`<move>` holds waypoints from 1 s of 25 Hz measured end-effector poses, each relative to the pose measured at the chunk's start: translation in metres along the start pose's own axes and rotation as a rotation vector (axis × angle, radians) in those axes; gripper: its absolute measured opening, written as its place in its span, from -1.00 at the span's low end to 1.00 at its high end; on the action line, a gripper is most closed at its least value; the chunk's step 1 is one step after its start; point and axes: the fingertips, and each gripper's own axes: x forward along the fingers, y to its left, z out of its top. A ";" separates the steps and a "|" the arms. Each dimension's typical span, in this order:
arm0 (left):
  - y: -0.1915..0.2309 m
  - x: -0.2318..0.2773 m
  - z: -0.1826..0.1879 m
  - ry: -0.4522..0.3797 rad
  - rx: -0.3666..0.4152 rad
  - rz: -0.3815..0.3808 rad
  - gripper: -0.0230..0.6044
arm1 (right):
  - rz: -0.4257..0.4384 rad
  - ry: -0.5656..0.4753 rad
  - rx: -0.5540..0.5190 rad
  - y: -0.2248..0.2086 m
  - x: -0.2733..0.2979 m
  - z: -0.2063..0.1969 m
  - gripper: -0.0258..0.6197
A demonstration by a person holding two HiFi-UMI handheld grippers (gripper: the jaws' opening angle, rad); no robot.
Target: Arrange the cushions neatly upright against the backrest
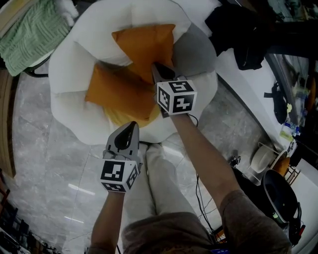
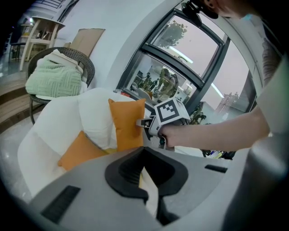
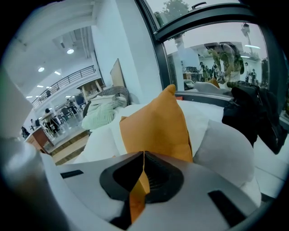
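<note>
One grey cushion (image 1: 195,52), two orange. Right gripper (image 1: 157,67) pinches the upright cushion (image 1: 144,45) by a corner, partly hiding the flat cushion (image 1: 115,93) at 7 o'clock. Left gripper (image 1: 132,125): jaws pressed together, empty.

One orange cushion (image 1: 145,47) was seen upright against the white backrest (image 1: 149,15), its near edge pinched between the closed jaws of the right gripper (image 1: 159,69). A second orange cushion (image 1: 117,92) was laid slanted on the seat, nearer and left. A grey cushion (image 1: 195,52) was propped at the right.
</note>
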 end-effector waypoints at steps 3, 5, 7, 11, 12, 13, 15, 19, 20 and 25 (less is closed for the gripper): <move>0.000 -0.004 0.000 -0.008 -0.011 0.006 -0.91 | 0.036 0.022 -0.034 0.014 0.001 -0.006 -0.85; 0.002 -0.007 -0.001 -0.014 -0.020 0.012 -0.91 | 0.062 0.045 -0.066 0.023 0.003 -0.010 -0.85; 0.006 -0.010 -0.001 -0.023 -0.030 0.021 -0.91 | 0.087 0.063 -0.099 0.033 0.007 -0.014 -0.85; 0.015 -0.020 -0.007 -0.043 -0.063 0.052 -0.91 | 0.162 0.111 -0.187 0.063 0.018 -0.024 -0.84; 0.018 -0.023 -0.008 -0.048 -0.073 0.062 -0.91 | 0.186 0.127 -0.212 0.072 0.022 -0.028 -0.83; 0.021 -0.026 -0.010 -0.053 -0.082 0.073 -0.91 | 0.210 0.144 -0.236 0.081 0.027 -0.033 -0.76; 0.029 -0.033 -0.014 -0.066 -0.103 0.094 -0.91 | 0.254 0.175 -0.276 0.100 0.035 -0.043 -0.62; 0.050 -0.049 -0.027 -0.093 -0.155 0.150 -0.91 | 0.312 0.233 -0.351 0.131 0.051 -0.065 -0.49; 0.056 -0.053 -0.030 -0.100 -0.170 0.164 -0.91 | 0.325 0.248 -0.378 0.138 0.054 -0.071 -0.46; 0.078 -0.070 -0.045 -0.133 -0.234 0.227 -0.91 | 0.382 0.307 -0.464 0.168 0.068 -0.094 -0.43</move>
